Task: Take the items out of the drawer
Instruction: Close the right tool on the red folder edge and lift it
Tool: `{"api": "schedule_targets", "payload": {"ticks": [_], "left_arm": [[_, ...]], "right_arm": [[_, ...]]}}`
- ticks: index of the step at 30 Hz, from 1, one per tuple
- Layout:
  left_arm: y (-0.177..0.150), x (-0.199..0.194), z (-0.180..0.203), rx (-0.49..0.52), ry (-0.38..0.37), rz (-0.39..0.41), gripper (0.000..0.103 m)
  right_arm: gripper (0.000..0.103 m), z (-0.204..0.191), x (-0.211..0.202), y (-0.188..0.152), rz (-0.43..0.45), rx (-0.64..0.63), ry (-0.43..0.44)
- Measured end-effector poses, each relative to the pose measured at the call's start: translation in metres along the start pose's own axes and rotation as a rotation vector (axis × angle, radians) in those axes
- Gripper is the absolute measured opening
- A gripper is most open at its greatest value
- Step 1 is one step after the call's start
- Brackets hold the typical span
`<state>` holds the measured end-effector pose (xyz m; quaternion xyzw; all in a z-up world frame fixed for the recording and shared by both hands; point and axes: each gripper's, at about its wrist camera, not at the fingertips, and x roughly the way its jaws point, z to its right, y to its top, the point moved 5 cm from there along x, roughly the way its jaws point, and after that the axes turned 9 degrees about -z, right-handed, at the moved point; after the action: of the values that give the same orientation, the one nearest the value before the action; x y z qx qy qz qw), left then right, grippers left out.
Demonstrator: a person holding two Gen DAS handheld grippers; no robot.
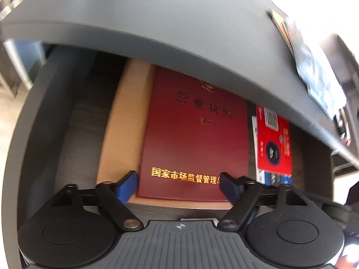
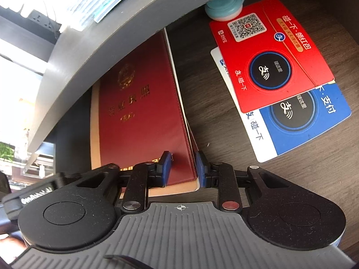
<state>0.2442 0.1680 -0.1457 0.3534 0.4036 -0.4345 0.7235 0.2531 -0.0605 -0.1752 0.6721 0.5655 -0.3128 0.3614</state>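
Note:
A dark red booklet [image 1: 193, 134] with gold lettering lies flat on a tan folder [image 1: 125, 121] inside the open drawer [image 1: 74, 134], partly under the grey desk top [image 1: 157, 22]. My left gripper [image 1: 179, 186] is open wide, its blue-padded fingers [image 1: 129, 185] standing either side of the booklet's near edge. My right gripper [image 2: 183, 168] is open by a narrow gap over the near right corner of the booklet [image 2: 143, 112]. One of its fingers [image 2: 166, 168] is over the cover; the other is beside the edge.
A red payment card [image 2: 269, 53] overlaps a blue and white one [image 2: 303, 121] on the drawer floor [image 2: 211, 103] right of the booklet. A teal round tag [image 2: 224, 6] lies behind them. Printed papers [image 1: 314, 71] sit on the desk top. The left gripper's black body [image 2: 33, 192] is close on the left.

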Motion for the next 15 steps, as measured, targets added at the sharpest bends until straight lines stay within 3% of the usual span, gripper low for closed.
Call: {"api": "schedule_targets", "payload": {"ticks": [3,14,15], "left_arm": [[-0.005,-0.012,-0.005,-0.037,-0.109,0.027,0.065],[-0.021,-0.057,-0.025,-0.165,-0.517,0.121,0.066],[-0.02,-0.058,-0.023,-0.165,-0.56,0.116,0.065]], "right_arm": [[0.03,-0.001,0.0,0.003,0.0,0.004,0.012],[0.031,0.001,-0.008,0.002,0.046,-0.002,0.051],[0.019,0.0,-0.009,0.002,0.053,-0.011,0.067]]}}
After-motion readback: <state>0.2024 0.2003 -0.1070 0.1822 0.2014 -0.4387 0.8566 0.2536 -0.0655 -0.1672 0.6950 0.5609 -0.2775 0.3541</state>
